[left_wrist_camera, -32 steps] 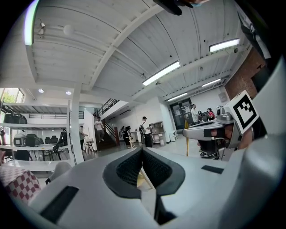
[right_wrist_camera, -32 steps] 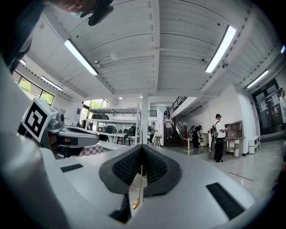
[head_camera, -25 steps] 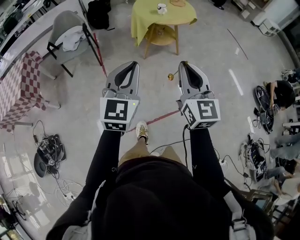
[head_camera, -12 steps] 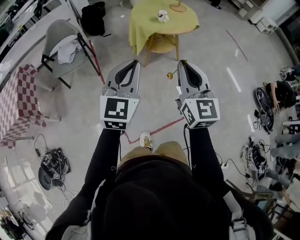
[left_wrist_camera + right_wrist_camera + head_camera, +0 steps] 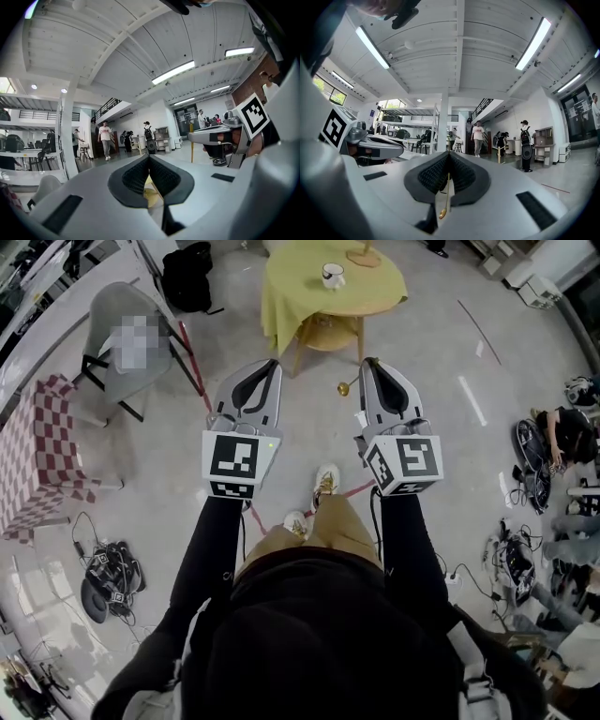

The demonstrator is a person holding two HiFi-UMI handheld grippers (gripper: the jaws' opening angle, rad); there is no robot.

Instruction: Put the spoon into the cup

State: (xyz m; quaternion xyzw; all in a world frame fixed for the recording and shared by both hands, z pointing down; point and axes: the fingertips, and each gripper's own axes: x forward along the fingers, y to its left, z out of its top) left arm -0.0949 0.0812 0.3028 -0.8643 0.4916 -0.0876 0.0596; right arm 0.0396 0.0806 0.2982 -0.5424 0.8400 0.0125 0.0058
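**Spoon gripped, cup yet to be reached**

The right claw [image 5: 367, 364] is clenched on the spoon [image 5: 343, 388]. In the right gripper view the thin gold handle runs down between the ribbed pads. In the head view the spoon's bowl sticks out to the left of the claw's tip, over the floor. The left claw [image 5: 272, 365] is closed as well, with nothing in it; the yellow seen through the gap below its tips is only the cloth far ahead. Both claws are held level, side by side, in front of the person.

The cup [image 5: 331, 276] stands upright on the round worktop [image 5: 295, 282] with the yellow cloth, well apart from both claws, with open floor between. The person's shoes show one ahead of the other below the claws.

Judged from this, the pick-up is done and the step in hand is the carry towards the cup. The next move calls for closing that gap to the worktop and bringing the right claw above the cup's mouth. The spoon would then need tipping so that one end points down into the cup before the grip is let go
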